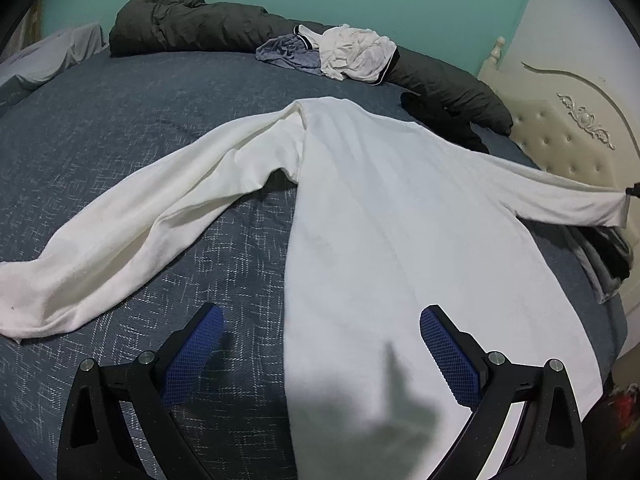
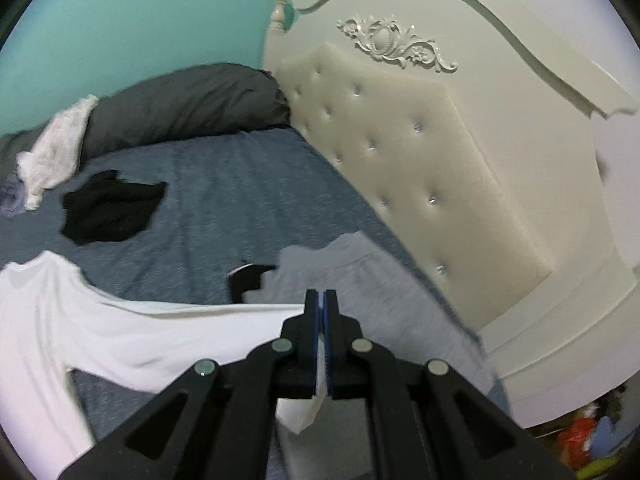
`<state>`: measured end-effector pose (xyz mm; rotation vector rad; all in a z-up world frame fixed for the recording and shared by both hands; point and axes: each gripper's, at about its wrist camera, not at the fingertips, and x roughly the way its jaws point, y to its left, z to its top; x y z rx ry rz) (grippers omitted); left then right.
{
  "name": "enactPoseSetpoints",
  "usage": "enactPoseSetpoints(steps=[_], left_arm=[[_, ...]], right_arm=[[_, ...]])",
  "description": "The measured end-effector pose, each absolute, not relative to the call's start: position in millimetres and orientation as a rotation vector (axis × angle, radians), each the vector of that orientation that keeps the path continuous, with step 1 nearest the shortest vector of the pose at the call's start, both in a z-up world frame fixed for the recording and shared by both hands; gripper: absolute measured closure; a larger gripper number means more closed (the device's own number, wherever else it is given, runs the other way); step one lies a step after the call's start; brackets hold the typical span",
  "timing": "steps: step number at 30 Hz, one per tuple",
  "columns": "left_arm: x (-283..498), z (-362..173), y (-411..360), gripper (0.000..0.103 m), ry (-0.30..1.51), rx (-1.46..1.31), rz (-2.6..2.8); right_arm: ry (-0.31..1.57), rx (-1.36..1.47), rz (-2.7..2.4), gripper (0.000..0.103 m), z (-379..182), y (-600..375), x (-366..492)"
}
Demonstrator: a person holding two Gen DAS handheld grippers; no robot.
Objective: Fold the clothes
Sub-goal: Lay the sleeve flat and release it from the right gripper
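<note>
1. Blue patterned bedding covers the bed [image 1: 140, 128], with a cream tufted headboard [image 2: 420, 168] at one side.
2. Spread flat on it lies the white long-sleeved knit top [image 1: 392, 216], sleeves out to both sides.
3. Left tool [image 1: 320, 354]: spread wide, hovering over the hem, holding nothing.
4. Right tool [image 2: 321, 312]: pressed together on the right sleeve cuff [image 2: 256, 322], apparently lifted slightly and drawn taut toward the headboard.
5. Folding that sleeve means carrying it leftward, across the body.

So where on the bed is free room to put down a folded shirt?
Bare blue bedspread lies between the white shirt's left sleeve and the dark quilt. A smaller patch lies between the black garment and headboard. Crowded: the crumpled clothes and the grey garment.
</note>
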<state>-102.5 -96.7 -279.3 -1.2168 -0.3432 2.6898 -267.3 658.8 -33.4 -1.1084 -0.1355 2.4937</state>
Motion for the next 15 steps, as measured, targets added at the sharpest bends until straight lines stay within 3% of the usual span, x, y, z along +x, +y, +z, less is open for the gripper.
enactPoseSetpoints(steps=[15], left_arm=[[-111.1, -284.0, -76.2, 0.002, -0.269, -1.248, 2.661]], right_arm=[[-0.259, -1.149, 2.33, 0.103, -60.2, 711.7, -340.4]])
